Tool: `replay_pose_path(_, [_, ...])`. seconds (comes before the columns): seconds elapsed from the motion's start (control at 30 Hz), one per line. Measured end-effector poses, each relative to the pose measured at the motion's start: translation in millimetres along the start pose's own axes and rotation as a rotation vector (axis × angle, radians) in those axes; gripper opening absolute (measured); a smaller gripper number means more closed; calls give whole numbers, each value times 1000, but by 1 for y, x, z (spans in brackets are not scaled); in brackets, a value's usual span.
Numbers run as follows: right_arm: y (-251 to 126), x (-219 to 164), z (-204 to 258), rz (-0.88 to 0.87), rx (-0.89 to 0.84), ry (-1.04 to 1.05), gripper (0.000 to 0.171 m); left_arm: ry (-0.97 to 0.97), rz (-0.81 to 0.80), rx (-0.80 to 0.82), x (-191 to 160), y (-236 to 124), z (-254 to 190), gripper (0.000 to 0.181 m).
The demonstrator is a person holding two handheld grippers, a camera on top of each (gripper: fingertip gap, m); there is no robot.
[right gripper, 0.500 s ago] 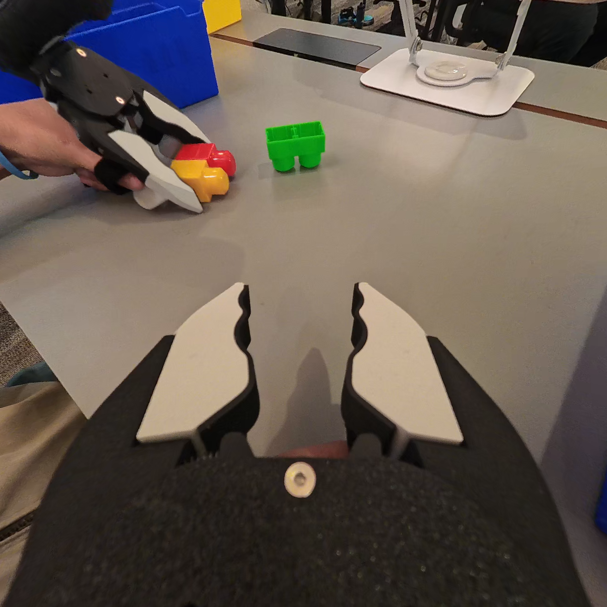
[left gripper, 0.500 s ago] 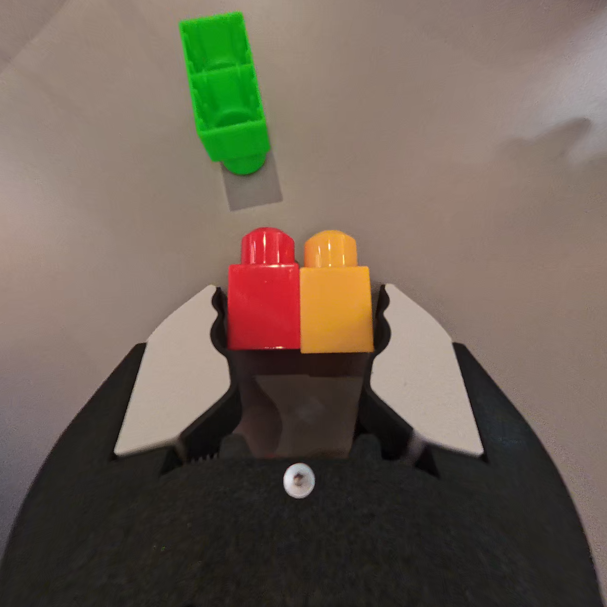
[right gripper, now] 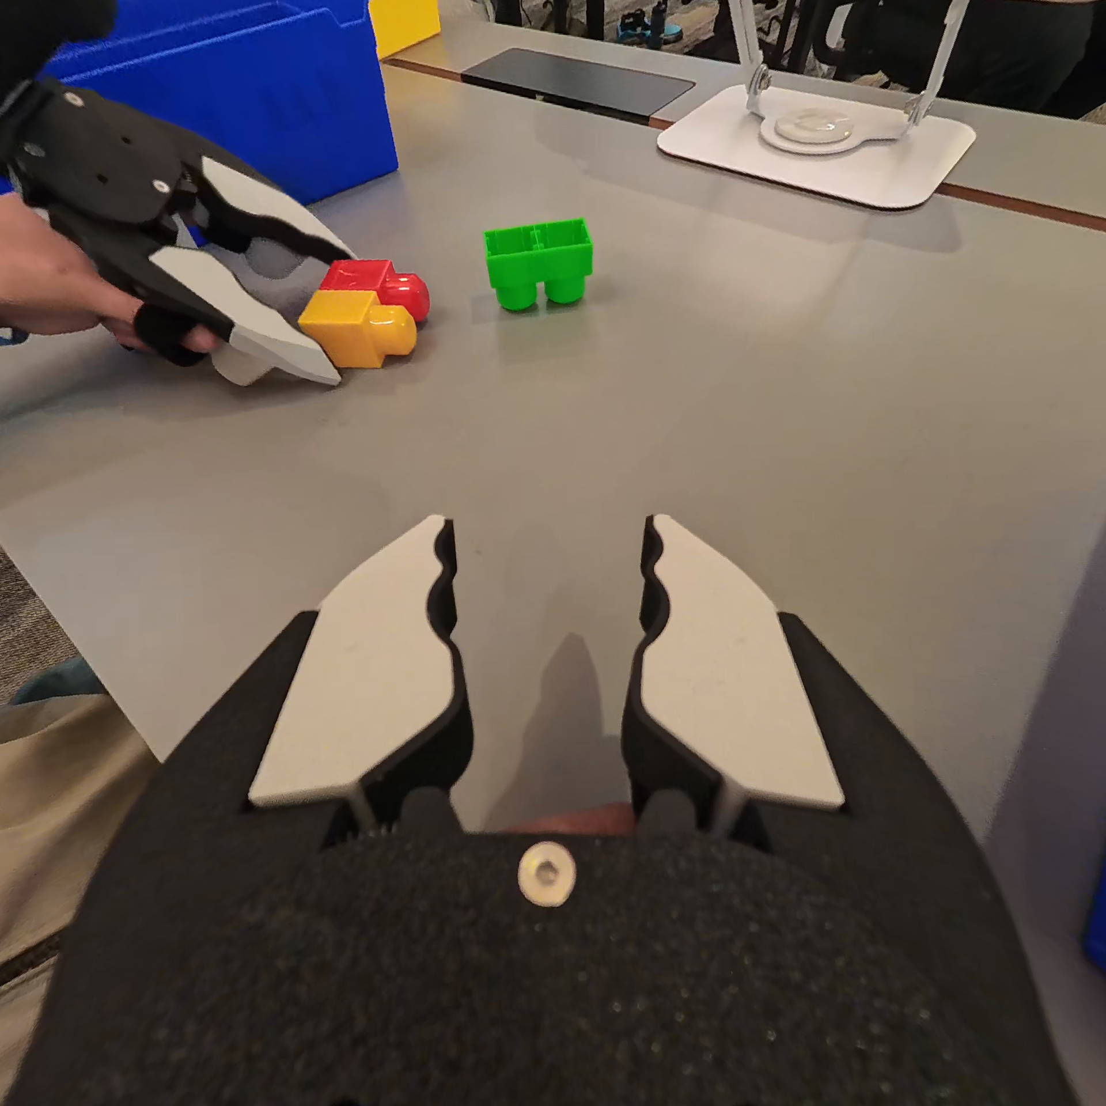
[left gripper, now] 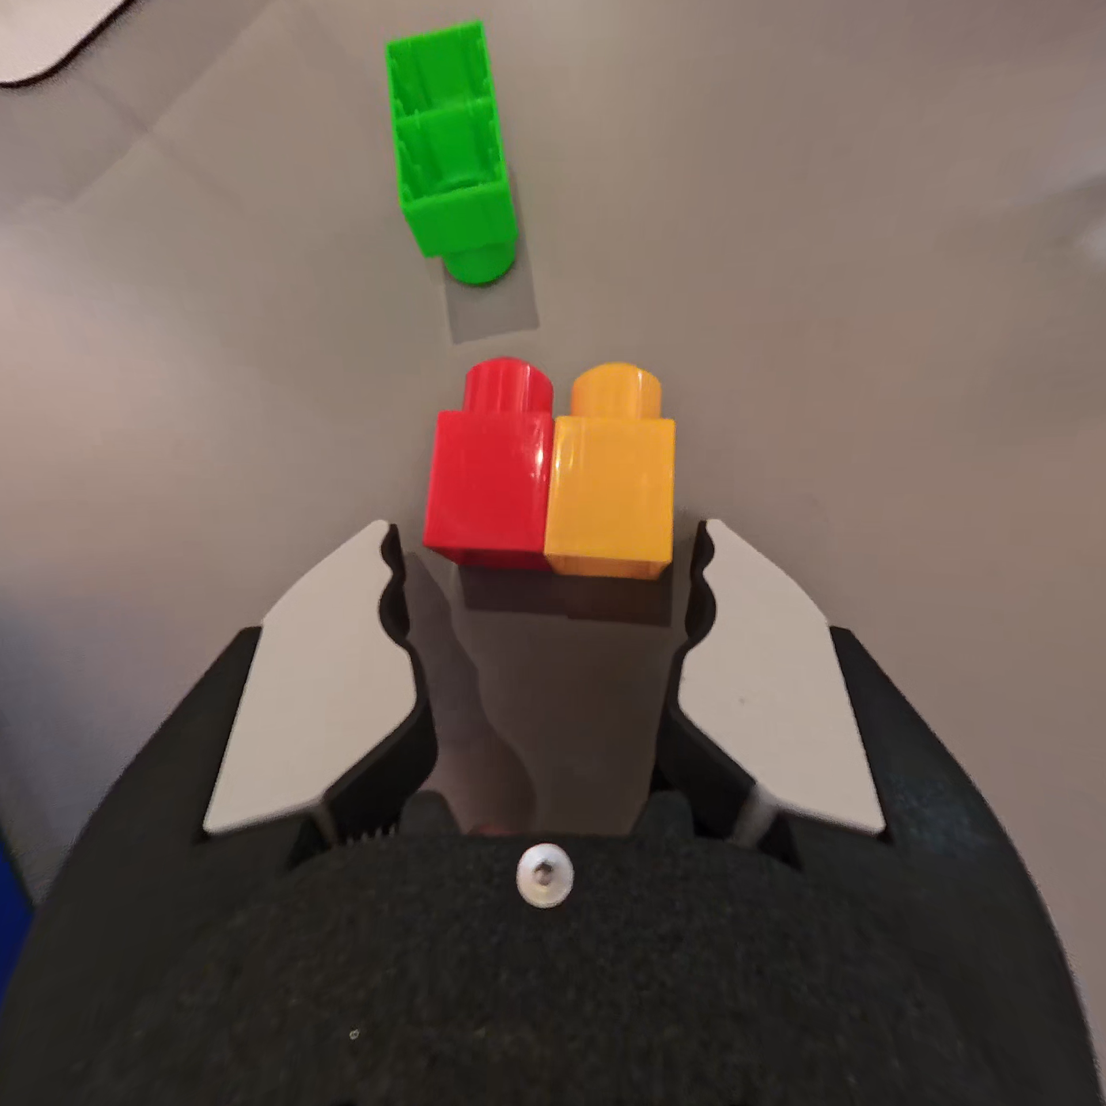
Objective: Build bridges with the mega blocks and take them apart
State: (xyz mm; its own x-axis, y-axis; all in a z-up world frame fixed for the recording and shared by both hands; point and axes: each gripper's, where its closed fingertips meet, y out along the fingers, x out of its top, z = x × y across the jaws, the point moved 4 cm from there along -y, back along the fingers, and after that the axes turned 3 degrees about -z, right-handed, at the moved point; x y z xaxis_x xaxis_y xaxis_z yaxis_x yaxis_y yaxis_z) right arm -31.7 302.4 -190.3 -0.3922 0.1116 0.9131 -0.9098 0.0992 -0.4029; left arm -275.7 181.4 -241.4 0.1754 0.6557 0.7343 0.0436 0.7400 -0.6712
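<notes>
Both grippers stand apart and empty, the left gripper (left gripper: 547, 538) just behind the touching red block (left gripper: 488, 479) and yellow block (left gripper: 610, 491) lying on the grey table (right gripper: 718, 419), so next seems to be fetching the upturned green double block (right gripper: 538, 260) nearby, while the right gripper (right gripper: 547, 526) hovers well apart.

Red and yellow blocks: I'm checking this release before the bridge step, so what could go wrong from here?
1. The red block and yellow block lie on their sides, studs sideways, so the green block cannot press on until they are righted.
2. The open left gripper sits close behind them; a forward nudge might scatter them.
3. The green block rests studs-down and needs flipping.
</notes>
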Motion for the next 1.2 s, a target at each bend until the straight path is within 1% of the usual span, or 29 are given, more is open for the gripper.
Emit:
replay_pose_path(0.1, [0,-1,1,2,0,-3,60,-10,10,-33,1,3,2,89])
replay_pose_path(0.2, [-1,0,-1,-1,-6,-1,59,-27,19,-95,0,4,0,76])
replay_pose_path(0.9, [-1,1,0,-4,0,3,59,2,12,-103,1,5,-3,75])
replay_pose_path(1.2, [-2,2,0,-7,-1,4,59,-6,-41,-108,6,0,-3,75])
